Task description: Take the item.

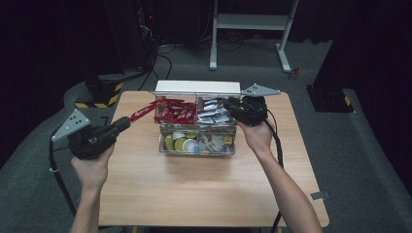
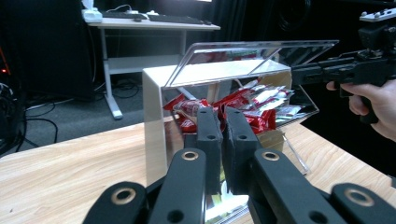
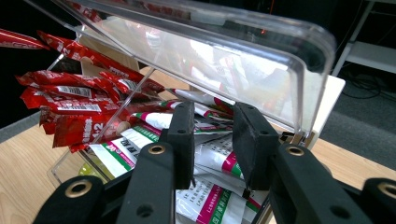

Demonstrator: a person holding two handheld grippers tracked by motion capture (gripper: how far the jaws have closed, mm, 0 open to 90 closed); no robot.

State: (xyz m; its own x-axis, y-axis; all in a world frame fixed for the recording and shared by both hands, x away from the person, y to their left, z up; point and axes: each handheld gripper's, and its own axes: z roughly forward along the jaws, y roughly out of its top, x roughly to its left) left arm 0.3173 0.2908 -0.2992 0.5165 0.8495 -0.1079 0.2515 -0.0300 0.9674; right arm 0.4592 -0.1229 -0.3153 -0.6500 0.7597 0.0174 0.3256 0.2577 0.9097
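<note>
- Your left gripper (image 1: 127, 121) pinches a red packet (image 1: 144, 111), just left of the box (image 1: 197, 145).
- Your right gripper (image 1: 232, 105), jaws narrow, sits at the box's right rear, under its lid (image 3: 261, 60).

White desk frame (image 1: 250, 29) on grey carpet behind wooden table (image 1: 204, 194); yellow-black striped base (image 1: 99, 92) far left.

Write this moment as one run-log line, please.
left gripper: shut on red sachet | right gripper: at raised lid | box: open
</note>
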